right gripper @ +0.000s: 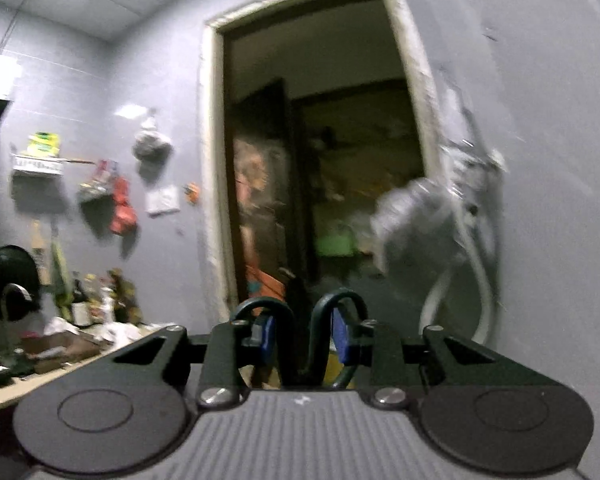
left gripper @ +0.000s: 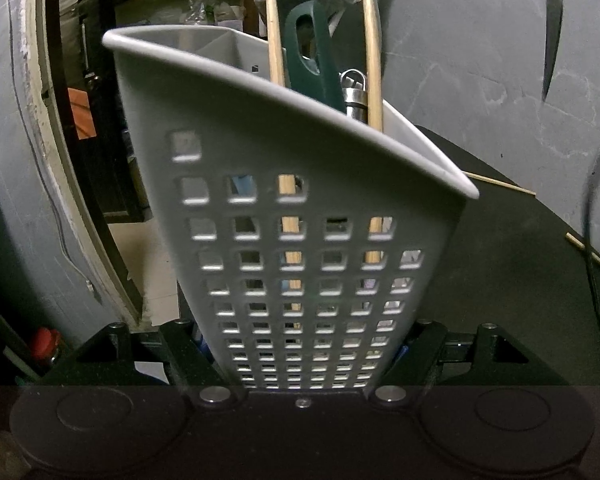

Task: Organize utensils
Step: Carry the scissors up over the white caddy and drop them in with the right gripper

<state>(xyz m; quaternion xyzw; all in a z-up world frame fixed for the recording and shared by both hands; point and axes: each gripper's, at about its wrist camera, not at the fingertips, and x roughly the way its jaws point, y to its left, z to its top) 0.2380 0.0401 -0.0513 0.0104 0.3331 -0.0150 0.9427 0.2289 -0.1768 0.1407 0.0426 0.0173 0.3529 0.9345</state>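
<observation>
In the left wrist view, a doorway with a pale frame (left gripper: 40, 152) curves down the left side. The left gripper (left gripper: 300, 344) is clamped on the grey perforated utensil caddy (left gripper: 292, 208), its fingers pressed against the caddy's narrow lower end on both sides, so the caddy rises tilted through the middle of the view. Inside it stand two wooden sticks (left gripper: 275, 40), a dark green handle with a slot (left gripper: 310, 48) between them, and a metal piece (left gripper: 355, 94) just beside the right stick. Behind and to the right lies the dark desk (left gripper: 520, 248), with another thin wooden stick (left gripper: 500, 186) resting on it near the caddy's rim. In the right wrist view, a cluttered desk (right gripper: 28, 380) sits at the left below items hanging on the wall. The right gripper (right gripper: 300, 344) is closed on a dark green looped utensil (right gripper: 300, 344), whose two curved loops rise between the blue pads (right gripper: 266, 340). Beyond is an open doorway (right gripper: 320, 140), blurred.
</observation>
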